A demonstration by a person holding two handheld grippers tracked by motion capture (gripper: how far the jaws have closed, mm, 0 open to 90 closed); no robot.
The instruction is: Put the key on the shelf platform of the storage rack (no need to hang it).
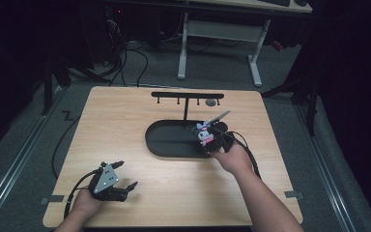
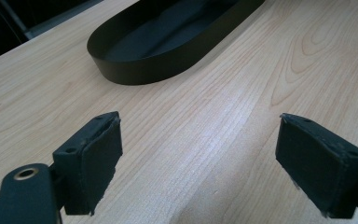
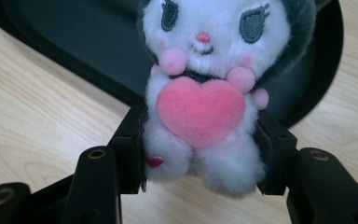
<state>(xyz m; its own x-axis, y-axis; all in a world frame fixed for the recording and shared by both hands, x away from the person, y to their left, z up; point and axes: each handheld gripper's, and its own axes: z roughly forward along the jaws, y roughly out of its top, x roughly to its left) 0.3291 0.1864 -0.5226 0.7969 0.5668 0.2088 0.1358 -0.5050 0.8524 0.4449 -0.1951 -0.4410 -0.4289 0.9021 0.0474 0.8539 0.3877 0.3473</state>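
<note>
The left gripper (image 1: 125, 177) rests near the table's (image 1: 125, 116) front edge, jaws wide and empty; the right gripper (image 1: 211, 139) pinches the plush toy (image 3: 205, 102) at its lower body, above the black tray's (image 1: 166, 140) right end; the toy looks light and soft, so this grip at the body seems secure.

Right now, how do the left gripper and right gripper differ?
The left gripper is open and holds nothing; the right gripper is shut on the plush toy. The left hangs over bare table; the right is at the black tray. Both have black jaws.
</note>
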